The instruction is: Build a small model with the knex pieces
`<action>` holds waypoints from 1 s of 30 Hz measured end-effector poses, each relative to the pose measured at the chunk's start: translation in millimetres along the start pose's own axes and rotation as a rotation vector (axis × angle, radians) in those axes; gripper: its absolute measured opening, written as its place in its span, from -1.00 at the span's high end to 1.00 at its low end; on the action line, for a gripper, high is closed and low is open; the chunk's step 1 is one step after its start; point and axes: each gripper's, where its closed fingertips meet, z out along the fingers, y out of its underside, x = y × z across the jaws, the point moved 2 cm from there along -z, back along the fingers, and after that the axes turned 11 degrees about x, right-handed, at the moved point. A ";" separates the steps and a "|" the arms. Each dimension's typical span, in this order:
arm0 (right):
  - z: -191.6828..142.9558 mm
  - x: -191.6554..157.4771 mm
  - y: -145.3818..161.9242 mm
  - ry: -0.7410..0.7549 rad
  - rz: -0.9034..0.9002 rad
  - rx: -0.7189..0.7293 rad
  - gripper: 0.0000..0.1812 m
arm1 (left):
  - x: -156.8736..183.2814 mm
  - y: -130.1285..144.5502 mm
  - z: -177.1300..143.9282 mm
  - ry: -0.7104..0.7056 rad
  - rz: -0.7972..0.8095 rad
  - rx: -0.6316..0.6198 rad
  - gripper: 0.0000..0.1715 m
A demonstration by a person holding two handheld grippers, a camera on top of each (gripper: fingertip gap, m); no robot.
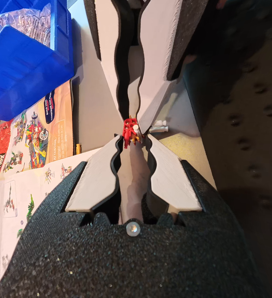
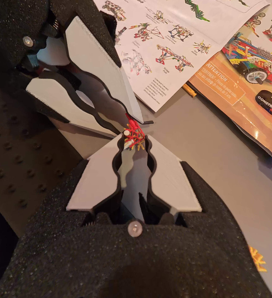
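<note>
A small toy assembly (image 1: 130, 129) of a red connector, an orange connector and white rods hangs between both grippers above the grey table (image 2: 196, 145). My left gripper (image 1: 134, 137) is closed narrowly on its near end, with a red rod (image 1: 126, 141) against the left pad. In the left wrist view my right gripper (image 1: 133, 125) comes down from the top and pinches the assembly. In the right wrist view the right gripper (image 2: 134, 136) is shut on the assembly (image 2: 134, 137). There the left gripper (image 2: 129, 127) reaches in from the upper left along the red rod (image 2: 131, 120).
Blue bins (image 1: 19, 72) stand at the left, one holding a plastic bag. A printed toy packet (image 2: 228, 88) and an instruction sheet (image 2: 164, 48) lie on the table. Loose parts lie nearby: a yellow rod (image 2: 190, 91), white rods (image 1: 160, 127) and an orange connector (image 2: 258, 261). A dark dotted floor (image 1: 245, 129) lies beyond the table edge. My two grippers' fingertips are within a few centimetres of each other. The yellow rod (image 2: 190, 91) is about equally far from each gripper, around 10 centimeters. My left wrist view (image 1: 78, 148) looks at it from another angle.
</note>
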 end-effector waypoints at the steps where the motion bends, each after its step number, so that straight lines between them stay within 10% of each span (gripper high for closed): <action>1: -0.3 -0.1 -0.2 -0.013 0.018 0.007 0.72 | 0.6 -0.4 0.2 0.004 -0.001 0.003 0.72; 30: -2.4 -16.1 2.5 -0.115 -0.068 0.043 0.74 | 8.7 -4.4 -15.8 0.179 0.011 0.109 0.86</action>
